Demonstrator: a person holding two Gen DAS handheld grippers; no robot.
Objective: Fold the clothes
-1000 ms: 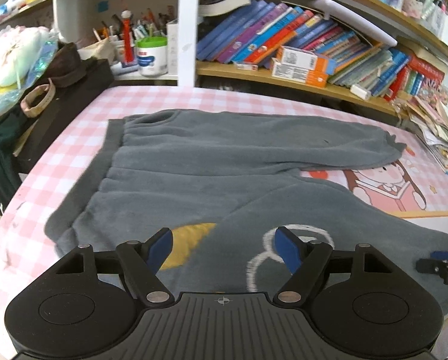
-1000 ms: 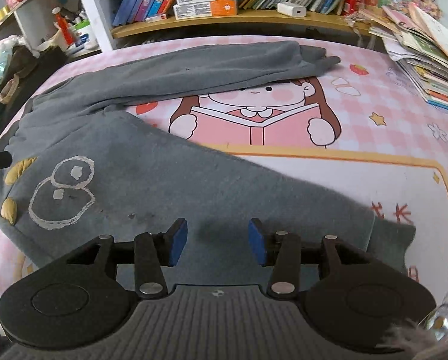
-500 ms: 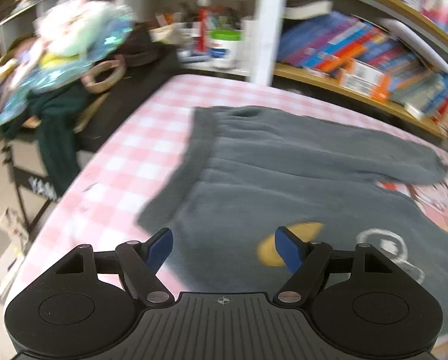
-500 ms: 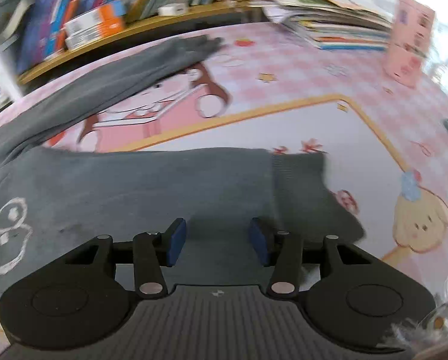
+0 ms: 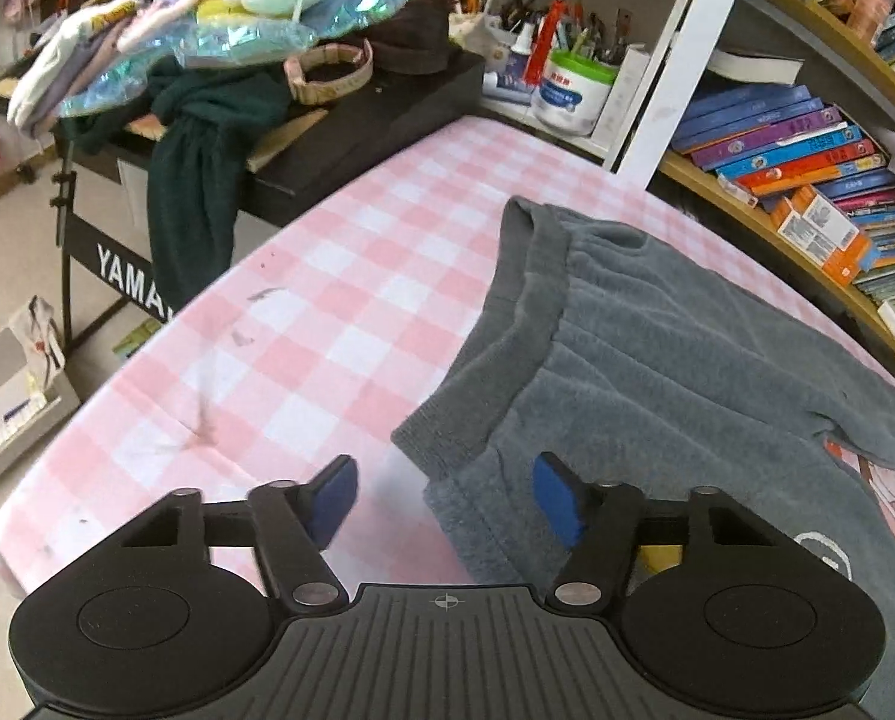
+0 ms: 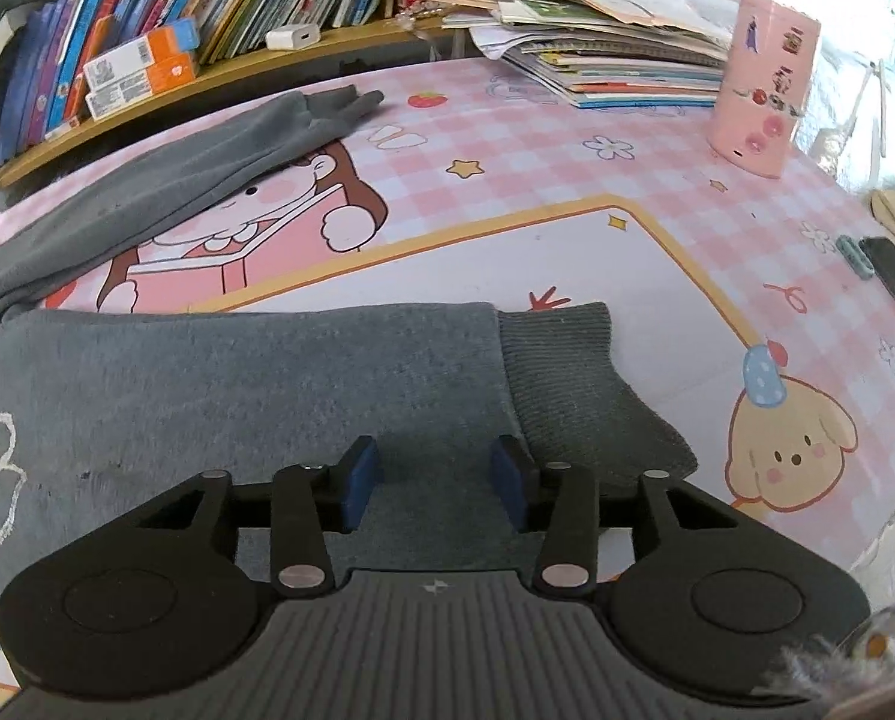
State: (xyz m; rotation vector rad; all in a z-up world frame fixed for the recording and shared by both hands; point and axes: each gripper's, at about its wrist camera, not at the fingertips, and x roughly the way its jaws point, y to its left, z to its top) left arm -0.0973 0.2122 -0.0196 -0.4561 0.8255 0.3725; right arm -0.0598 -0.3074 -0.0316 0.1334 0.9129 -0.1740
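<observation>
The soft grey fleece trousers (image 5: 657, 360) lay spread flat on the pink-and-white checked counter (image 5: 339, 312), waistband toward the left tongs (image 5: 444, 501) and one ribbed cuff toward the right tongs (image 6: 435, 480). Within the past second both hands had swung outward from the middle of the garment to its two ends. A second ago the left tongs looked over the yellow and white print near the seat; now the near corner of the dark ribbed waistband (image 5: 465, 414) sat between and just ahead of their blue pads, and the jaws had just been narrowing around it, though the pads stood visibly apart with fabric between them and no pinch yet. The right tongs, which had faced the middle of the near leg, now hovered over that leg just short of the ribbed grey cuff (image 6: 573, 384), which lay ahead and slightly to their right; their jaws stood part-way apart, holding nothing I could make out. The far leg (image 6: 165, 180) stretched well ahead of the right tongs, toward the bookshelf (image 6: 165, 54). This read as lining up for a fold: one end each, probably near leg over far leg, once both pinches closed
</observation>
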